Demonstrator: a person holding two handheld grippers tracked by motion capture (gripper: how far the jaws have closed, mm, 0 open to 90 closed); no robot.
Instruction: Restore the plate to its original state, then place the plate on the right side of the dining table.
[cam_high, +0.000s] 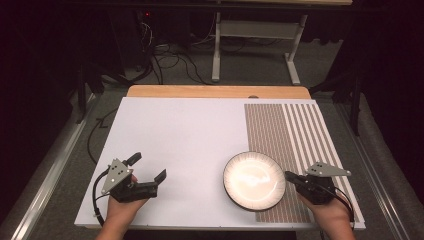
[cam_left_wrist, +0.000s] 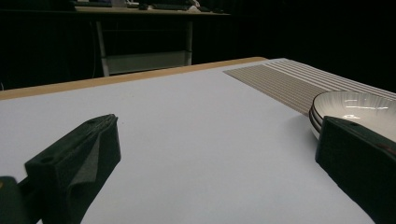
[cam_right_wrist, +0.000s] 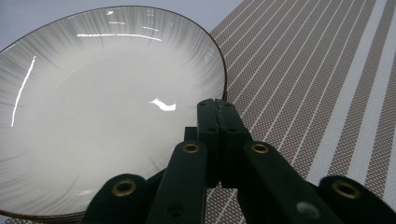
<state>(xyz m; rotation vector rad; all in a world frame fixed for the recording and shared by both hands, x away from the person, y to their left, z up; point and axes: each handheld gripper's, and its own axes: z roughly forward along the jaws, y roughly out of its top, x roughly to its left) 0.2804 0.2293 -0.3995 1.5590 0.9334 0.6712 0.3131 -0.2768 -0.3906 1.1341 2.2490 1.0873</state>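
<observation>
Dark room all around, cables on the grey floor (cam_high: 60, 150) and a white metal frame (cam_high: 255, 35) standing beyond the far edge, and in the middle of it a pale lilac-white surface (cam_high: 190, 135) with a wooden strip along its back.

Right claw (cam_high: 289, 176) first: its two black jaws are pressed flat together, clenched, and the right gripper view shows them (cam_right_wrist: 217, 108) closed at the rim of a shallow round white ceramic plate with faint grey ribbing and a dark edge (cam_right_wrist: 107, 107). Whether the rim is actually pinched between the jaws or just sits under them, I cannot tell. In the high view the tip meets the plate (cam_high: 254, 180) at its right edge, the person's right hand (cam_high: 325, 207) behind it at the near right corner.

The plate sits toward the near right of the surface, half on the bare part and half on a brown-and-white striped woven mat (cam_high: 290, 135) that runs along the right side.

Over to the left claw (cam_high: 149, 166): released, jaws spread wide with nothing between them, held in the left hand (cam_high: 122, 205) at the near left corner. The left gripper view has the plate (cam_left_wrist: 359, 109) off to the right, well apart from that claw.
</observation>
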